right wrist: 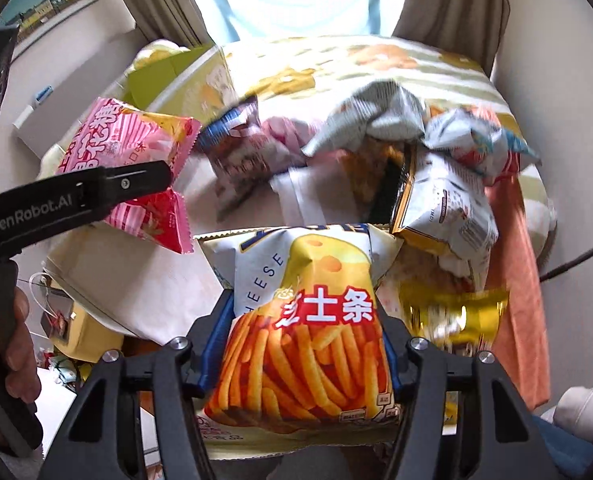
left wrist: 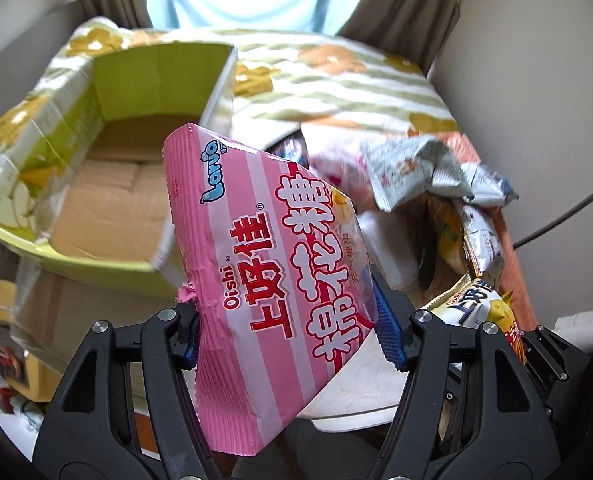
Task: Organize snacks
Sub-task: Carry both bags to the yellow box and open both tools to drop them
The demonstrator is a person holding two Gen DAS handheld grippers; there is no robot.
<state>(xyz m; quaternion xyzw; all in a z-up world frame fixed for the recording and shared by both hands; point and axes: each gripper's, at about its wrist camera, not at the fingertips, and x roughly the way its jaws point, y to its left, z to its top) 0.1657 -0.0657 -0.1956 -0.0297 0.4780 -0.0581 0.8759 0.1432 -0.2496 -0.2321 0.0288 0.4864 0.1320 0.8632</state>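
Landmark = green carton [left wrist: 108, 168], open top, brown cardboard floor showing inside, sitting at far left on the floral blanket [left wrist: 336, 80].

Just right of carton: pink marshmallow bag [left wrist: 272, 272], Oishi print, held tilted w/ its top corner over the carton's right edge. Left gripper [left wrist: 292, 332] is clamped on it, blue pads [left wrist: 388, 328] pressing both sides of the bag's lower half. In the right wrist view the same bag [right wrist: 132, 168] hangs off the left gripper's finger, carton [right wrist: 184, 80] behind it.

Further right of carton, mid-blanket: dark purple packet [right wrist: 240, 148], blurred, label unreadable. Then a heap of crumpled silver-grey bags [left wrist: 436, 176], piled touching each other; also seen at [right wrist: 380, 120].

Nearer than the heap, well right of carton: cheese-stick bag [right wrist: 304, 328], yellow w/ orange fries pic, upright. Right gripper [right wrist: 308, 340] squeezed shut on it, fingers on both sides; bag visible too at [left wrist: 476, 308].

Far right: gold foil packet [right wrist: 456, 308], blurred, just beside the cheese bag, over an orange cloth [right wrist: 516, 264].
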